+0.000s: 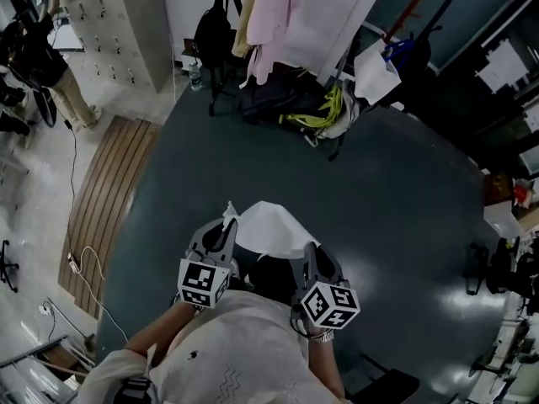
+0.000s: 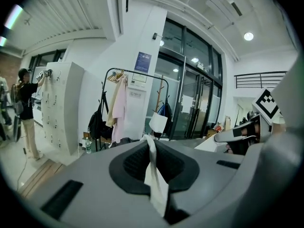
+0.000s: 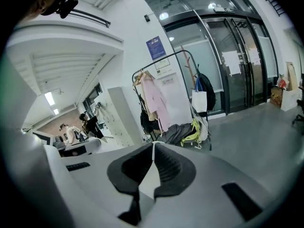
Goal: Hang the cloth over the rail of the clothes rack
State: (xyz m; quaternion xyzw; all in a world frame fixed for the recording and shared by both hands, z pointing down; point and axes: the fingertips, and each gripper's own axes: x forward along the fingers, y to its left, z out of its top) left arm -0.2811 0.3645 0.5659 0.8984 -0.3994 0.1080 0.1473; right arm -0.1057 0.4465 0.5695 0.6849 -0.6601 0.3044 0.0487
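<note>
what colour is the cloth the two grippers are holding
Plain white, no pattern. The cloth shows best in the head view.

Site: office or lab lobby. Evidence: tall glass doors (image 3: 237, 75), locker bank (image 1: 118, 23), clothes rack (image 3: 164, 61), wall notice (image 3: 156, 48), bare grey floor (image 1: 404, 192).

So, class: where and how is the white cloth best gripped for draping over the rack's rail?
Probably by one edge, an end in each gripper, approached from the person's side. The left gripper and right gripper are shut on it so, and the limp cloth spreads between them, ready to drape over the rail.
</note>
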